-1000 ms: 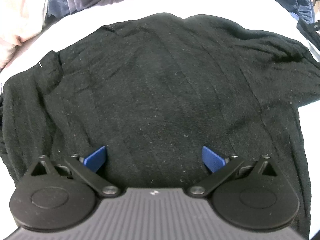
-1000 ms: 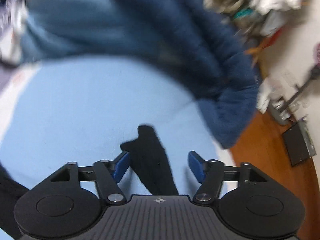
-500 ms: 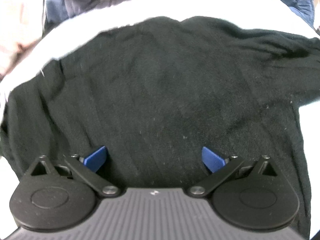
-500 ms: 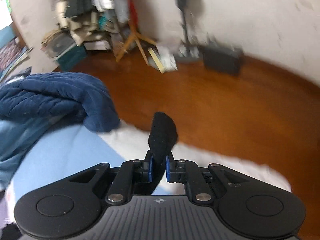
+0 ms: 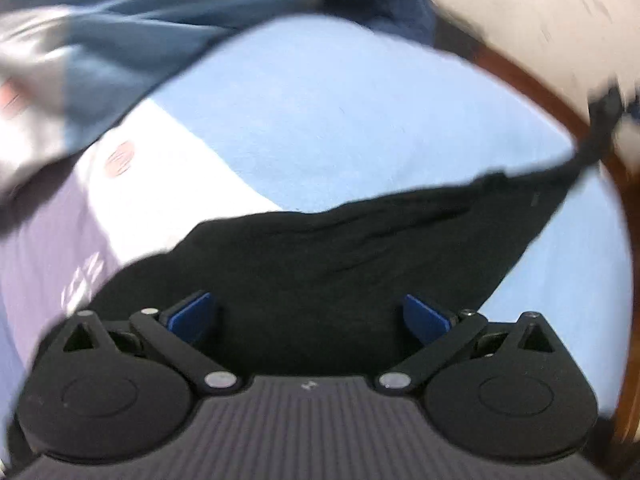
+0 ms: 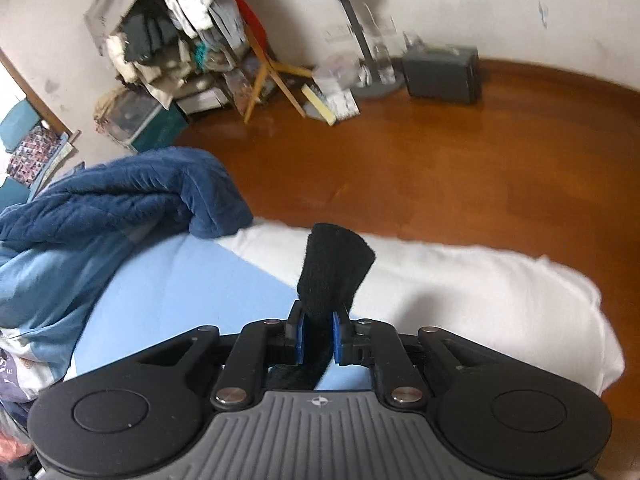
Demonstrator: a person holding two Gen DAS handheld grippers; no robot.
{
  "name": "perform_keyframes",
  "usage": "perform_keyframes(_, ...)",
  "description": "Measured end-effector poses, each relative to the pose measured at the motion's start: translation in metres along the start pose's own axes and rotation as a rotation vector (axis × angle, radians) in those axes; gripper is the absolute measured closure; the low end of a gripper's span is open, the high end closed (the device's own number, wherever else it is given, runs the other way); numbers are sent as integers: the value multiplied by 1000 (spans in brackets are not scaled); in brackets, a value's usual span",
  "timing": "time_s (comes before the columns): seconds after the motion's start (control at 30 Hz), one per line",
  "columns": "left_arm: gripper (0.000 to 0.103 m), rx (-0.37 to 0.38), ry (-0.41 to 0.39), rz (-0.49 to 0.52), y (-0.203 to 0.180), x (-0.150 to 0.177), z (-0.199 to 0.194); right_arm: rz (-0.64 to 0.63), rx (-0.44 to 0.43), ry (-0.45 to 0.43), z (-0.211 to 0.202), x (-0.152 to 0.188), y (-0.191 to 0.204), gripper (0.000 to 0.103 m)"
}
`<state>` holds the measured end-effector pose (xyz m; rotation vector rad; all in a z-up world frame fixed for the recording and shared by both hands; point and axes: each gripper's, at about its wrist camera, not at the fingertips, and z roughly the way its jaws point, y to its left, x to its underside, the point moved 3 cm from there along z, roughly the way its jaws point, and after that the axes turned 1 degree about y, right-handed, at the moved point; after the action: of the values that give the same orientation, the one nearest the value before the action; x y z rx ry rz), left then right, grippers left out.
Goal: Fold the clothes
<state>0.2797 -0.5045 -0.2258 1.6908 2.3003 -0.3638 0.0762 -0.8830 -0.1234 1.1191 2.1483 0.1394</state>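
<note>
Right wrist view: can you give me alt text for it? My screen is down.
The right gripper is shut on a strip of black knit garment that sticks up between its blue pads. Beyond lie a light blue and white bed sheet, a dark blue quilted blanket, an orange-brown wooden floor and cluttered shelves.

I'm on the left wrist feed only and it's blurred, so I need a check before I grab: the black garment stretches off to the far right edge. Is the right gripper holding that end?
Observer: Yes. In the right wrist view the right gripper is shut on a narrow end of the black garment, which sticks up past its blue pads.
Operator: What lies beyond that gripper?
Observer: The white edge of the bed, then bare wooden floor.
Operator: Anything else near it on the bed?
Observer: A dark blue blanket, bunched up at the left.
</note>
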Motion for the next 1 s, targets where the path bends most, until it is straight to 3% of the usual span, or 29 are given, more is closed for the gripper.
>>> perform_keyframes(0.07,0,-43,51,111,-3,-6,17,-13,-5,-15,-6,-3,-2,90)
perform_keyframes(0.1,0,-134,70,165,-3,-10,29,-19,-3,-21,-8,-3,-3,90)
perform_keyframes(0.17,0,-214,68,137,6,-20,45,-32,8,-32,-13,-2,-4,90)
perform_keyframes(0.23,0,-210,68,-16,23,-29,58,-4,10,-31,-16,4,-7,90)
perform_keyframes(0.37,0,-206,43,-65,30,-30,64,78,44,-22,-29,25,-17,90)
perform_keyframes(0.47,0,-206,49,-71,33,-36,65,163,129,2,-47,54,-35,90)
perform_keyframes(0.57,0,-233,61,-76,32,-39,66,271,284,20,-62,81,-72,90)
perform_keyframes(0.67,0,-264,78,-76,28,-43,66,269,407,11,-72,88,-96,90)
perform_keyframes(0.73,0,-288,90,-68,24,-47,66,164,379,23,-73,86,-88,85)
perform_keyframes(0.77,0,-303,95,-60,22,-49,67,80,324,42,-71,85,-77,82)
perform_keyframes(0.8,0,-318,101,-52,19,-51,68,-18,262,63,-67,86,-62,72)
perform_keyframes(0.83,0,-334,107,-44,16,-51,68,-149,186,93,-61,90,-40,64)
perform_keyframes(0.93,0,-378,125,-23,6,-52,68,-619,-27,157,-41,120,36,58)
perform_keyframes(1.0,0,-405,139,-13,1,-55,68,-930,-62,148,-24,150,78,58)
